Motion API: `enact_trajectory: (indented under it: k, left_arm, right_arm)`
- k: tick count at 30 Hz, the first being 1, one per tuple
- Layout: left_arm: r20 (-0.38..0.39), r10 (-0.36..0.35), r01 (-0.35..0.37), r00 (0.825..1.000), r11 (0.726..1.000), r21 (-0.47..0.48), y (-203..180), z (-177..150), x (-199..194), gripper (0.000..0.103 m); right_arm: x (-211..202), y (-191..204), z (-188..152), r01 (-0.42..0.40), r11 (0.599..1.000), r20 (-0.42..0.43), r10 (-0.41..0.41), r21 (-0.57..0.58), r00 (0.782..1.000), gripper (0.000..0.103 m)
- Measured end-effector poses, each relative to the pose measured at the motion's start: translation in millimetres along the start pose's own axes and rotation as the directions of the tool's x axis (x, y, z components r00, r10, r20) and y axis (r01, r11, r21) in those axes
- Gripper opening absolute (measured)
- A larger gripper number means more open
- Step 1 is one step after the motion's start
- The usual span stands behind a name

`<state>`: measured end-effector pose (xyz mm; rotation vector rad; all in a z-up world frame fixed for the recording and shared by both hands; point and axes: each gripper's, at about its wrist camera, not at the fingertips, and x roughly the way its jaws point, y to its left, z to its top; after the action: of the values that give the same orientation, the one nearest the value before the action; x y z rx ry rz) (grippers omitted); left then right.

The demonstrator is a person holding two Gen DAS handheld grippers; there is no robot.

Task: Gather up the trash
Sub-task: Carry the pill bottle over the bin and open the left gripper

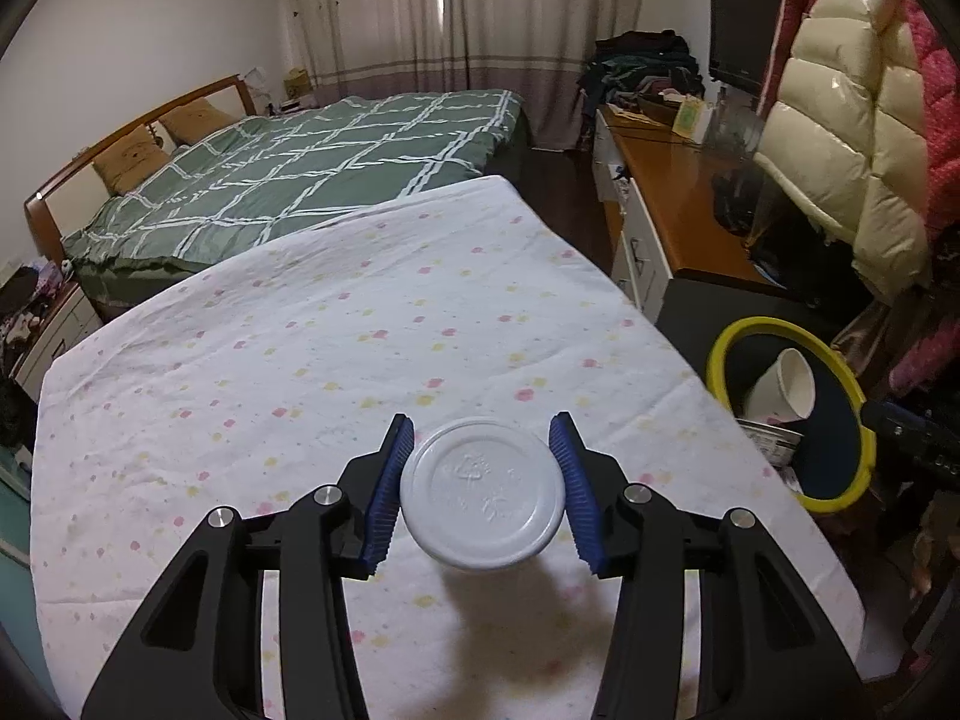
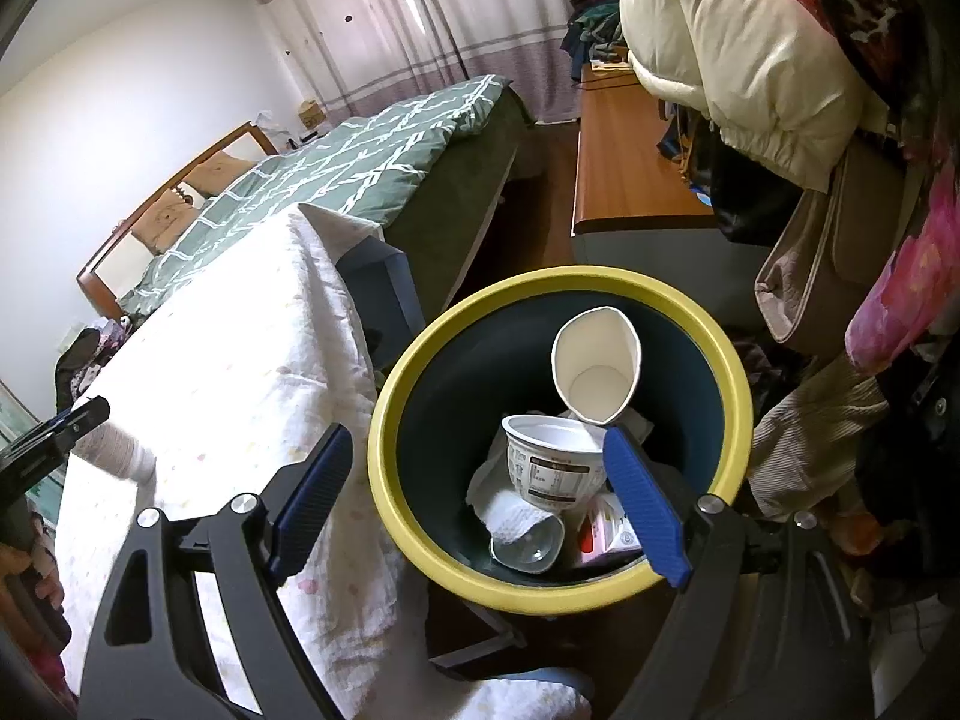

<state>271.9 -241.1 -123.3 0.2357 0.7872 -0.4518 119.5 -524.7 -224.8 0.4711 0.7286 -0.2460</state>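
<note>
My left gripper (image 1: 483, 492) is shut on a white plastic cup (image 1: 483, 495), whose round bottom faces the camera; it hangs above the flowered tablecloth (image 1: 336, 348) and casts a shadow on it. The same cup (image 2: 117, 450) and the left gripper's tip show at the left edge of the right wrist view. A yellow-rimmed dark bin (image 2: 558, 591) stands beside the table; the bin (image 1: 864, 462) is at the right in the left wrist view. My right gripper (image 2: 480, 498) stands open over the bin with nothing between its fingers. Inside the bin lie a paper cup (image 2: 594, 372), a printed tub (image 2: 549, 468) and other trash.
A bed with a green checked quilt (image 1: 312, 174) lies beyond the table. A wooden-topped cabinet (image 1: 678, 192) runs along the right, with a cream padded jacket (image 1: 852, 120) and other clothes hanging above the bin. A person's hand (image 2: 36, 576) shows at the far left.
</note>
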Motion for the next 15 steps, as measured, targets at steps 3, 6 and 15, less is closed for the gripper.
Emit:
enact_trajectory:
  k: [3,6,15]
  left_arm:
    - [0.003,-0.015,0.015,1.000,1.000,0.014,-9.0,0.0,-5.8,0.047]
    - [0.006,-0.030,0.030,1.000,0.999,0.024,-18.1,1.1,-9.7,0.047]
    - [0.028,-0.098,0.095,0.995,0.993,0.068,-49.3,15.5,-20.2,0.047]
  right_arm:
    - [-2.1,-2.3,-0.4,-0.005,1.000,0.003,0.005,0.002,1.000,0.081]
    - [-4.5,-4.5,-0.9,-0.008,1.000,0.005,0.008,0.001,1.000,0.081]
    - [-15.0,-10.9,0.4,0.003,1.000,0.023,-0.003,-0.011,1.000,0.081]
